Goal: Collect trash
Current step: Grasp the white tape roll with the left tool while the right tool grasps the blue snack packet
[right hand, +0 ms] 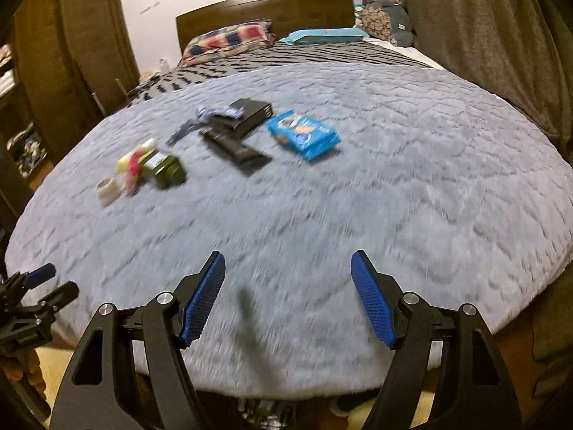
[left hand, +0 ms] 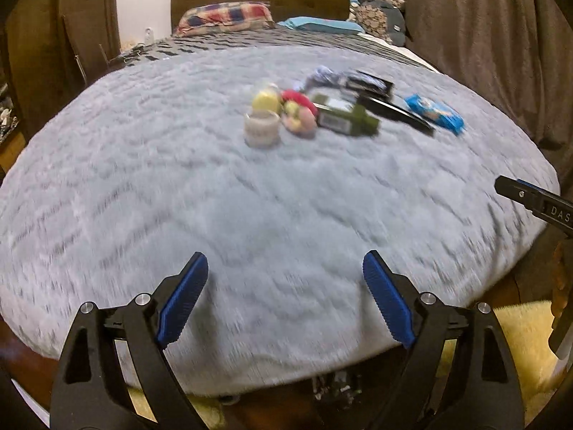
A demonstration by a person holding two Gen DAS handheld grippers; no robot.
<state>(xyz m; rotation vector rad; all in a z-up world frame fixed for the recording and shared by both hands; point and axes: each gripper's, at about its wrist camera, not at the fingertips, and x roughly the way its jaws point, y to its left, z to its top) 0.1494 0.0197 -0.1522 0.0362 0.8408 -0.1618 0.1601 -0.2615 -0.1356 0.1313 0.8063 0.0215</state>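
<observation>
Step in hand: approach. Both of my grippers hang over the near part of the grey blanket [left hand: 179,186] on the bed, and nothing has been picked up yet.

Left gripper [left hand: 285,297]: jaws spread wide, nothing between them. Right gripper [right hand: 288,295]: jaws spread, nothing between them.

Landmark: the green bottle [left hand: 345,118], lying on its side near the middle of the blanket. The trash is clustered around it:
- white cup [left hand: 261,129], to its left, with colourful wrappers [left hand: 299,113] between cup and bottle;
- black tube [right hand: 234,150], to its right;
- blue snack packet [right hand: 304,134], farther right, apart from the tube;
- black box [right hand: 250,113] and a crumpled wrapper [right hand: 218,111], behind the bottle, toward the headboard.

All items are well ahead of both grippers. The views are blurred, so fine detail is uncertain. No bin or bag is visible.

Next move, in my judgement: carry one gripper forward over a single item, centre the jaws across its narrow side, lower, then close. The cup suits the left gripper; the packet suits the right.
</observation>
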